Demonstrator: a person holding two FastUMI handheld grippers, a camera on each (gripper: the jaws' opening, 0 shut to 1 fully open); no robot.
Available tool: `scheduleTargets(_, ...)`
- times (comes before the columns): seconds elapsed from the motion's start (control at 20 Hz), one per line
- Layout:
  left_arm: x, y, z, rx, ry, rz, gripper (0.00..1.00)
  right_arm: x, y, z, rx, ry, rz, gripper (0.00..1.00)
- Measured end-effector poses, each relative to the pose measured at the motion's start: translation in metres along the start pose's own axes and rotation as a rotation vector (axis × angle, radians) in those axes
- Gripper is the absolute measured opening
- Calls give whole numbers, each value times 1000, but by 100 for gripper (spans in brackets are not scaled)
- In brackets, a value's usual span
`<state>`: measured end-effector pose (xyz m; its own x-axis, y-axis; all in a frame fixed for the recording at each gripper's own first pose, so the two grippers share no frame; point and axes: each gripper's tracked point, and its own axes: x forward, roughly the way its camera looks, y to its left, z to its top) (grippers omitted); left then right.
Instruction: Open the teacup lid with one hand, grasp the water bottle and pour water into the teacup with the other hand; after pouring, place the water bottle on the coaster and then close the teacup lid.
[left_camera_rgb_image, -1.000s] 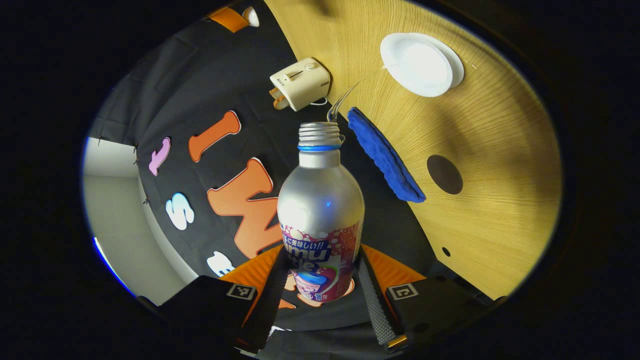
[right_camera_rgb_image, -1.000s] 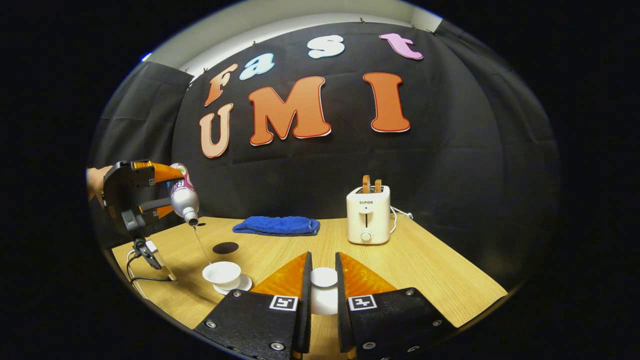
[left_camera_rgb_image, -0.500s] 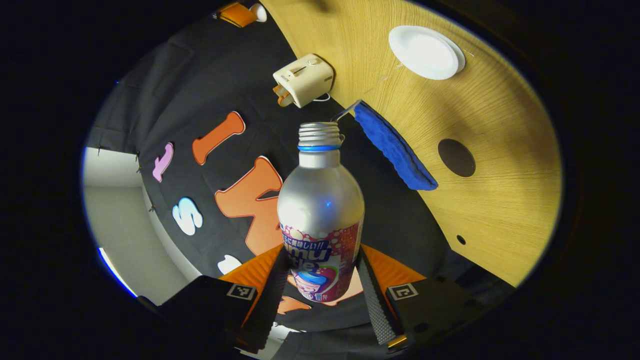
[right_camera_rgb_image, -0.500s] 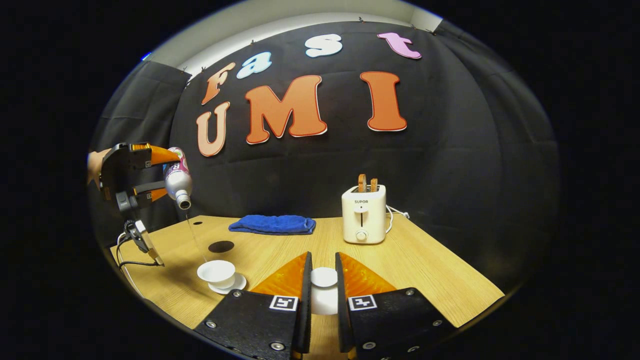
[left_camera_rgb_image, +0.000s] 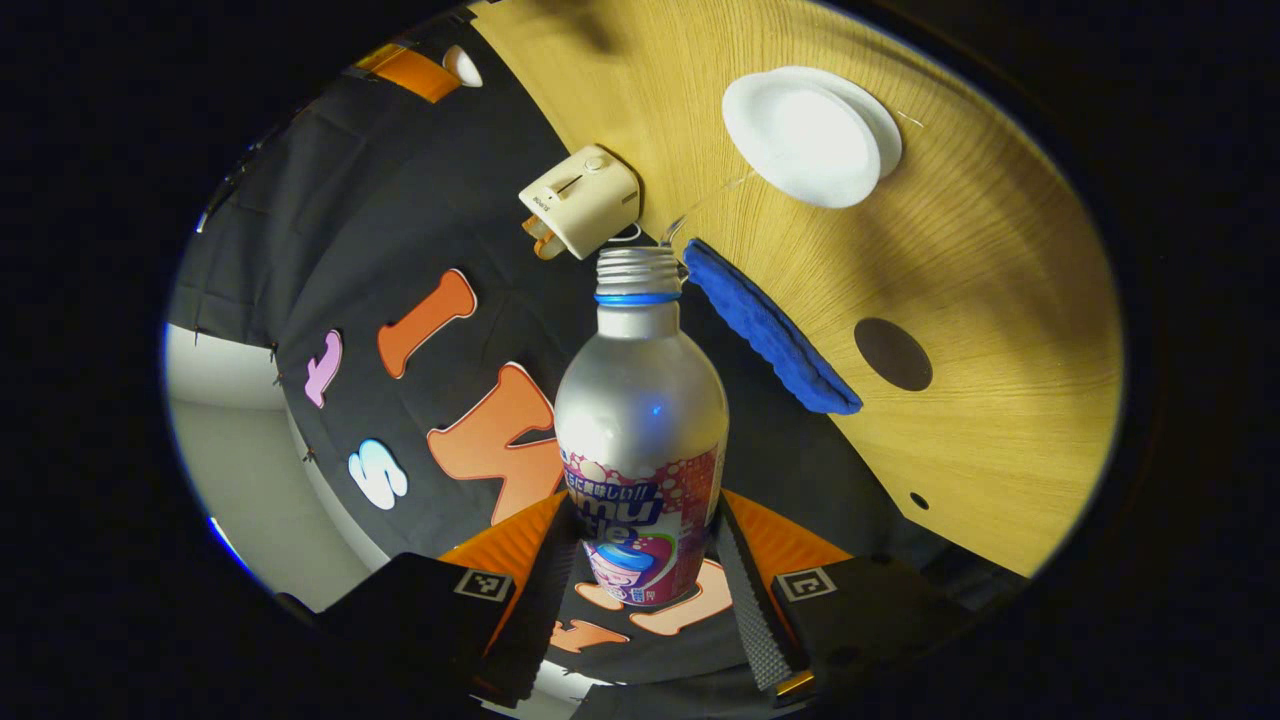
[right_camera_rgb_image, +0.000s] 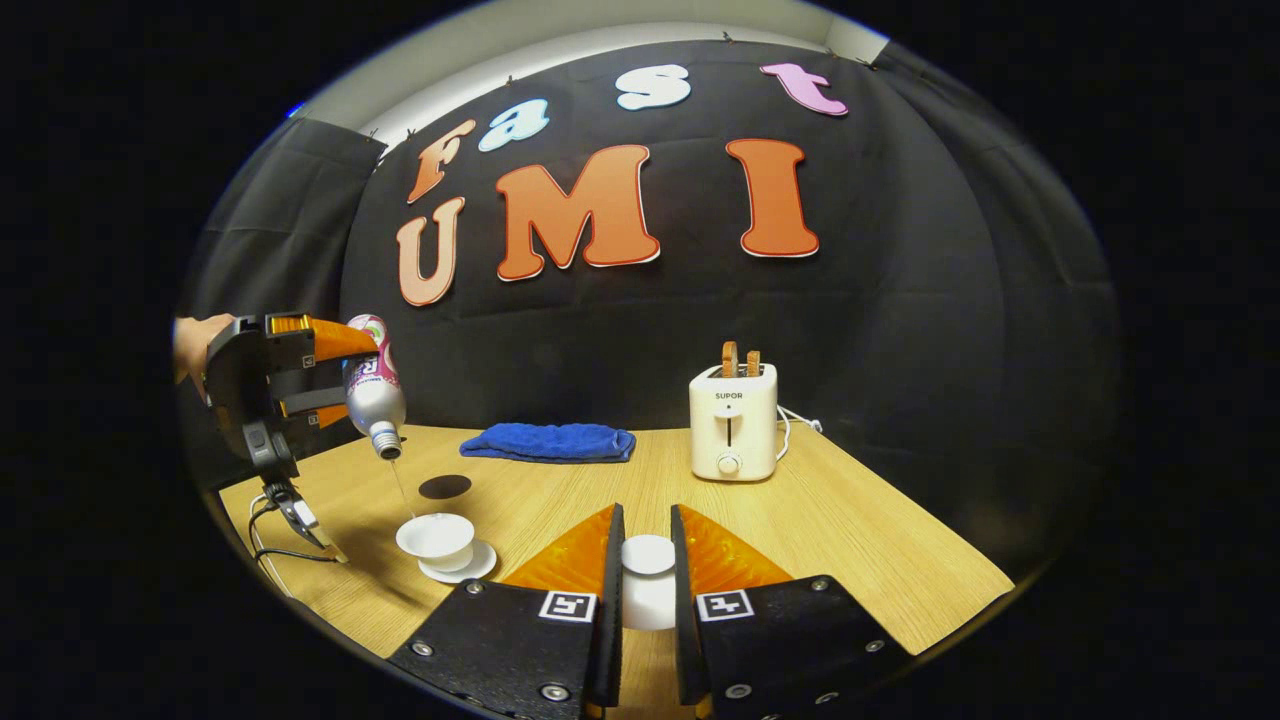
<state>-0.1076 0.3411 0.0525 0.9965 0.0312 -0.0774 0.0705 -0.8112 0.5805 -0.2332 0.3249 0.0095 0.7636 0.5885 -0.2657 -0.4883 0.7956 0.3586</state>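
Step in hand: I judge this to be the pour itself, lid off and water going into the cup.

Water bottle: I hold the aluminium water bottle (left_camera_rgb_image: 641, 420) tipped mouth-down above the teacup (right_camera_rgb_image: 436, 537), so a thin stream (right_camera_rgb_image: 402, 492) falls from its uncapped neck into the open bowl.

Left gripper: my left gripper (left_camera_rgb_image: 640, 590) is clamped on the bottle's labelled lower body, a finger pressing each side; gripping low keeps the neck clear of me and lets the tilt steer the stream. From the right gripper view it hangs above and to the left of the cup (right_camera_rgb_image: 290, 375), with my hand behind it.

Teacup: it sits on its saucer (right_camera_rgb_image: 470, 566) at the near left of the wooden table (right_camera_rgb_image: 850, 560), uncovered.

Right gripper: my right gripper (right_camera_rgb_image: 641, 590) is closed narrowly on the white teacup lid (right_camera_rgb_image: 648, 553), fingers pressing its two sides. I hold it off to the right of the cup, well clear of the water, so it is ready to go back on.

Coaster: the dark round coaster (right_camera_rgb_image: 445, 487) lies just behind the cup, bare, waiting for the bottle.

Bystanders: a folded blue cloth (right_camera_rgb_image: 549, 442) and a cream toaster (right_camera_rgb_image: 733, 420) stand at the back, apart from the work.
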Motion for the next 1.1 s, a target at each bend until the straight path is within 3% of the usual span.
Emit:
scheduleTargets(0.15,-1,-4,8,-6,-16,2,77,-1,11,-3,-3,3,7,22)
scheduleTargets(0.2,0,-6,9,-11,-19,5,81,-2,13,-1,-4,2,9,22)
scheduleTargets(0.45,-3,-10,2,-92,-12,32,77,3,25,4,-4,-1,20,22)
scheduleTargets(0.5,-5,-12,0,-140,-10,37,81,4,27,6,-7,-3,22,22)
scheduleTargets(0.55,-6,-14,-5,-189,-6,43,77,4,31,8,-13,-6,27,22)
scheduleTargets(0.6,-7,-16,-11,-234,4,51,84,4,33,8,-19,-9,29,22)
scheduleTargets(0.7,-7,-17,-26,-338,31,75,84,8,41,11,-22,-3,44,22)
scheduleTargets(1.0,-7,-18,-77,-745,143,169,76,20,68,22,-49,-10,74,22)
scheduleTargets(1.05,-9,-16,-85,-810,154,196,80,22,74,24,-56,-13,81,22)
scheduleTargets(1.1,-9,-13,-91,-867,163,221,75,25,79,27,-64,-16,89,22)
